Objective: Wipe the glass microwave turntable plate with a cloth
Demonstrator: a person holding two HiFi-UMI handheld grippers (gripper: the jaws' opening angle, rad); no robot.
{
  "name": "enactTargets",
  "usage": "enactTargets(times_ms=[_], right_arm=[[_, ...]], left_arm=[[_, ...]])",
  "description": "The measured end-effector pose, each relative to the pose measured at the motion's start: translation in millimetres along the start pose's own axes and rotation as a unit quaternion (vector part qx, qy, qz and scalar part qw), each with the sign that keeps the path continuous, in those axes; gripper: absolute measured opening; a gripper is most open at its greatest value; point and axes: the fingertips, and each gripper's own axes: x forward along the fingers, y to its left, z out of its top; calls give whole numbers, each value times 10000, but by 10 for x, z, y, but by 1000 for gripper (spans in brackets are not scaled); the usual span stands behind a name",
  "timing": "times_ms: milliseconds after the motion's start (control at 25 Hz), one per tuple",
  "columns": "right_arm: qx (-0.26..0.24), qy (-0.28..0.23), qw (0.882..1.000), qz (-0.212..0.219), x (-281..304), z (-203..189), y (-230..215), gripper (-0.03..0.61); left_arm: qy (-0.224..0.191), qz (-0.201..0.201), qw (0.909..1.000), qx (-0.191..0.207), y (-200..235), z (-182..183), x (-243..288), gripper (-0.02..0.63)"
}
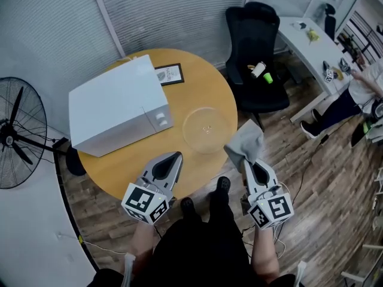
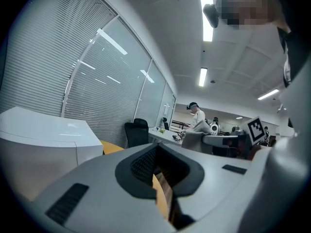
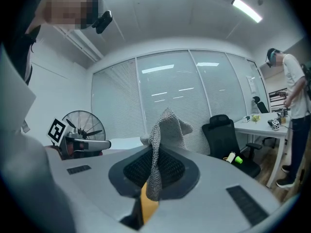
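The clear glass turntable plate (image 1: 207,129) lies flat on the round wooden table (image 1: 197,88), to the right of the white microwave (image 1: 116,106). My right gripper (image 1: 248,162) is shut on a grey cloth (image 1: 244,142), which hangs at the table's near right edge, just right of the plate. In the right gripper view the grey cloth (image 3: 163,140) stands up between the closed jaws. My left gripper (image 1: 175,159) is shut with nothing in it, hovering over the table's near edge, left of the plate.
A small framed sign (image 1: 170,74) lies behind the microwave. A black office chair (image 1: 256,52) with a bottle and a green cup stands beyond the table. A standing fan (image 1: 18,133) is at the left. A white desk (image 1: 311,40) and a person (image 1: 359,94) are at the far right.
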Motion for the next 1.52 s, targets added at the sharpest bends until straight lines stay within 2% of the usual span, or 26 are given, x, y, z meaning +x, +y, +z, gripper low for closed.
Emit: enactTargets(times_ms=[480,680,920,1160,1360,1520], right_arm=[[9,212,9962,845,592,93,-806,20],[-29,395,9917,1225,771,43,-1065,21],[-56,664,9834,1685,867,-142,-1258,21],[-33,967,9747,2016,910,-383,-1319,21],[-153,1249,9680,2170,993,-600,-1267,21],[-355,1441,9648,2172,1072,-753,-1217,21]], left_arm=[[42,870,9962,-57,67,66,825,-6],[135,1230,9921,-223,18,-28,1149,-6],[413,1585,9856,-409,-136,-347,1444,-6],[769,1812,9768,-843,-203,-769,1510,-6],[903,2023,9653,-1380,-72,-1082,1445,-6],[1031,2138,9571,-1660,105,-1311,1417,-5]])
